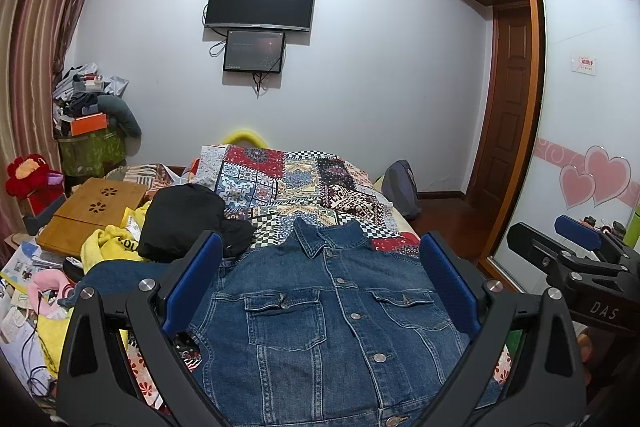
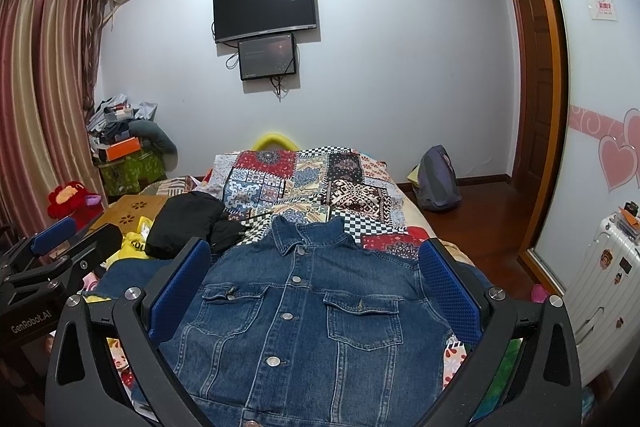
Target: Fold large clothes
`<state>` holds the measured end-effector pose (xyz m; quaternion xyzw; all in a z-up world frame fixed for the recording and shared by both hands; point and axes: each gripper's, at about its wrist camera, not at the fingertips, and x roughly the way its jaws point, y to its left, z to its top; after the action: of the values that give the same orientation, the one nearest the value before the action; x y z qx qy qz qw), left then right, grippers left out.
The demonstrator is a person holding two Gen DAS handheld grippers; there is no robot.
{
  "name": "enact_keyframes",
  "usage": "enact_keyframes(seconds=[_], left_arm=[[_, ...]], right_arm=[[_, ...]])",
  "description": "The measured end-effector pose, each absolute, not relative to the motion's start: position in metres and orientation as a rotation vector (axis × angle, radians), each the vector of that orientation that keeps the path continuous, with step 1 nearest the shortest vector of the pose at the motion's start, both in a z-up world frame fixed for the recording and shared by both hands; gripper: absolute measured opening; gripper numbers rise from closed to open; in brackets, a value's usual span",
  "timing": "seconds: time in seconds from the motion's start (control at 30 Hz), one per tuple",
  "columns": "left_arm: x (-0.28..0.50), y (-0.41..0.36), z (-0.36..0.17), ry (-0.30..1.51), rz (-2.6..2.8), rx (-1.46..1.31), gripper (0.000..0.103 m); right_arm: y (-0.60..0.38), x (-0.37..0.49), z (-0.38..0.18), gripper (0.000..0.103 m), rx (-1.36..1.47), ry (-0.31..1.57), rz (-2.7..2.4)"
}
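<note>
A blue denim jacket (image 1: 332, 323) lies flat and front up on the bed, buttoned, collar toward the far wall; it also shows in the right wrist view (image 2: 304, 323). One sleeve (image 1: 120, 275) stretches out to the left. My left gripper (image 1: 320, 267) is open and empty, held above the jacket's chest. My right gripper (image 2: 316, 267) is open and empty, held above the jacket as well. Each gripper shows at the edge of the other's view, the right gripper (image 1: 576, 247) at right and the left gripper (image 2: 64, 243) at left.
A patchwork bedspread (image 1: 296, 183) covers the bed. A black garment (image 1: 184, 223), yellow cloth (image 1: 108, 247) and a wooden lap desk (image 1: 96, 211) lie at the left. A backpack (image 2: 436, 179) stands on the floor, a white suitcase (image 2: 600, 279) by the wardrobe at right.
</note>
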<state>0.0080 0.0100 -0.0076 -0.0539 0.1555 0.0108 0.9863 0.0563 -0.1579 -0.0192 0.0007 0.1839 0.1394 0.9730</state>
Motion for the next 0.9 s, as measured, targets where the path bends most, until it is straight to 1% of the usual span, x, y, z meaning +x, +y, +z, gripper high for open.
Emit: enact_keyframes(seconds=[0.6, 0.9], left_arm=[[0.023, 0.020, -0.010, 0.335, 0.051, -0.116, 0.100], [0.062, 0.050, -0.017, 0.355, 0.114, -0.117, 0.100]], right_arm=[[-0.153, 0.069, -0.022, 0.103, 0.000, 0.397, 0.282], [-0.141, 0.105, -0.030, 0.103, -0.034, 0.425, 0.279]])
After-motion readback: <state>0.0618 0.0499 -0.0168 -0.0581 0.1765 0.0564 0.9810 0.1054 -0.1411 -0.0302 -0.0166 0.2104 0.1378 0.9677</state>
